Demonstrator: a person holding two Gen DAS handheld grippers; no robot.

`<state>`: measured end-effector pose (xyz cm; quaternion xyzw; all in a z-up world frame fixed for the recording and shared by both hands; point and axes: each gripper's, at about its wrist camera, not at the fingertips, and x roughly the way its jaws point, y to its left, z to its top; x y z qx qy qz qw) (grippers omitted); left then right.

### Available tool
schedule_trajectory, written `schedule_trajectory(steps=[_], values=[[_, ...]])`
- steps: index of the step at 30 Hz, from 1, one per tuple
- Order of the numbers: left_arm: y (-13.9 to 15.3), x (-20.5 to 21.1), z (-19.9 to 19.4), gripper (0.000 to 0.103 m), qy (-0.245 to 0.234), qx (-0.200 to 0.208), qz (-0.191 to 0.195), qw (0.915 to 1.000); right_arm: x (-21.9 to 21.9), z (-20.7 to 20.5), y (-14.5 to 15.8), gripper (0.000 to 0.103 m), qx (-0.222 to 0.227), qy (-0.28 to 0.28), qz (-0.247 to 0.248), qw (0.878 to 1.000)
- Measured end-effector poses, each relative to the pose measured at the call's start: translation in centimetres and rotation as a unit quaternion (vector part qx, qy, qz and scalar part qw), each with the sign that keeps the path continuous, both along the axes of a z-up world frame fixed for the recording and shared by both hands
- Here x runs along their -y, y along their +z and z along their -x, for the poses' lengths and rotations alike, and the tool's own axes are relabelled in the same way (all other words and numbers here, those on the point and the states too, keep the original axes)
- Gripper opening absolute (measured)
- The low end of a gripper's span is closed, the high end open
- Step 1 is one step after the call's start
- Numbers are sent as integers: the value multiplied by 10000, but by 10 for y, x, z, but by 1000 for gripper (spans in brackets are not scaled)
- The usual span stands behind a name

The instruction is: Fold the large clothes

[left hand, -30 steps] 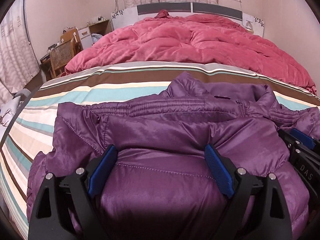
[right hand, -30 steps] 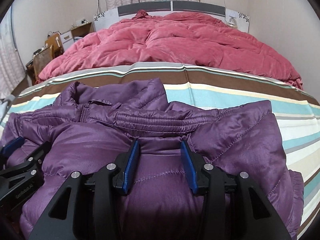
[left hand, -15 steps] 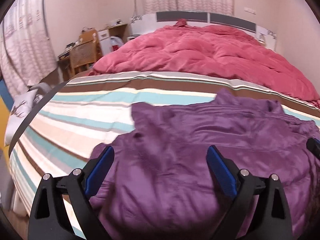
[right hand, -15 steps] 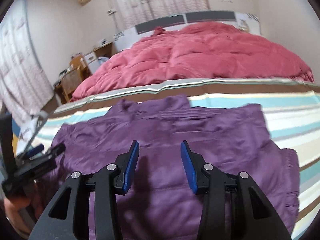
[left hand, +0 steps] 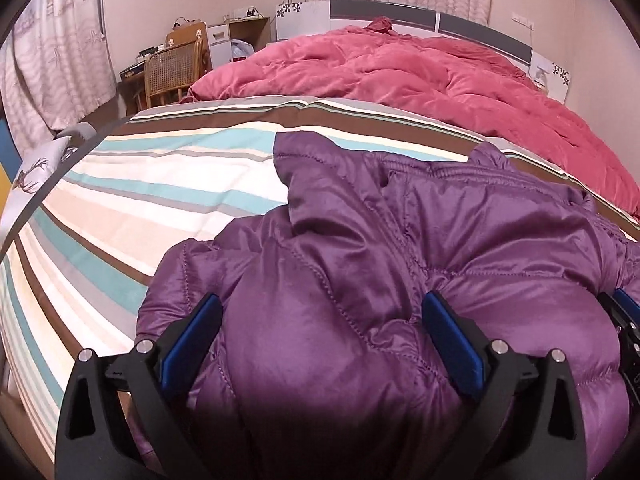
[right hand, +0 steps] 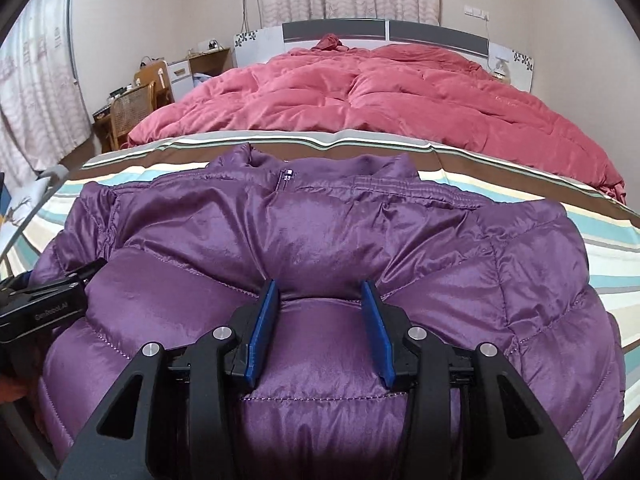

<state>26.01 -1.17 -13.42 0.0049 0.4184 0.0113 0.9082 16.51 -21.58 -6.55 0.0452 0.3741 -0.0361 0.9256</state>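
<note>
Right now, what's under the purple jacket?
The jacket lies on the striped sheet, which shows around it on both sides. Beyond it sits the red duvet. Whatever lies beneath the jacket itself is covered.

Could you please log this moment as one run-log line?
stage: folding purple jacket on striped sheet | left claw: opening, not pinching | right claw: part open, fabric bulging between its fingers, grip unclear

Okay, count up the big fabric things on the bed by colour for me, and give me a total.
Purple, puffy quilted jacket: 1
Red-pink plush comforter: 1
Striped brown, teal and cream bedsheet: 1
Total: 3
</note>
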Motion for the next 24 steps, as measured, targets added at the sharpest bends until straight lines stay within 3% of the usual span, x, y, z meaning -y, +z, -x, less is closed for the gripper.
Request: schedule_trajectory(steps=[5,10,13,19,24], values=[[14,-10,17,100,12,-21,99,9999,20,21,26,43,300,-145,-303,9990],[23,-24,33,100,213,181,130,9995,60,35,38,43,379,-667,-180,9969],[17,-26,35,101,319,228,-223,9990,85,35,31,43,242,-1012,67,9946],[-1,-28,30,101,242,-9,-131,9996,112,29,-9,43,-95,-1172,-112,9930],[-5,-31,27,101,164,-97,33,9998,113,25,-14,43,-164,-1196,-123,9926]])
